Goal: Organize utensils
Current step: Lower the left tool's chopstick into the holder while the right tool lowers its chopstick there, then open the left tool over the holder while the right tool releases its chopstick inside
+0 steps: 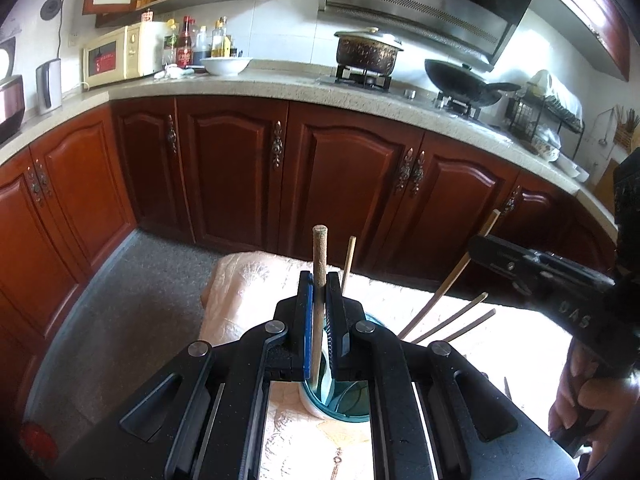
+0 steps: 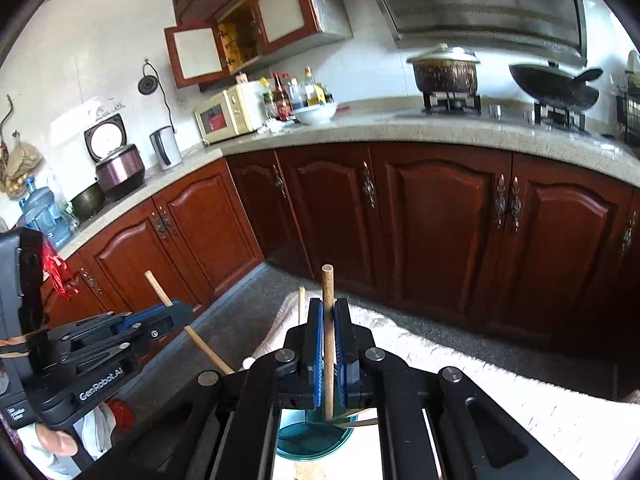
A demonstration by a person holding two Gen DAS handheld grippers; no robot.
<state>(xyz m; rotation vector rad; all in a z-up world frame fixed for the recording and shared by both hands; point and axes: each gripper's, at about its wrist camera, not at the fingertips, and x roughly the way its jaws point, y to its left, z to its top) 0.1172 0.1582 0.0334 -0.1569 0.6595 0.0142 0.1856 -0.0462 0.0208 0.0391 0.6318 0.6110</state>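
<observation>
Cloth-covered worktop [image 1: 248, 280] carries the teal cup [image 1: 340, 400] holding loose chopsticks [image 1: 448, 320], while left tool [image 1: 319, 280] is clenched on one upright chopstick [image 1: 319, 256] above the cup, right tool [image 2: 328, 320] clenched on another chopstick [image 2: 328, 292] over it.

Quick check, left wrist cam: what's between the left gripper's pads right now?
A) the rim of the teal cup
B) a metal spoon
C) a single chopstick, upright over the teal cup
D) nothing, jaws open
C: the left gripper is shut on an upright chopstick whose lower end reaches into the teal cup.
</observation>
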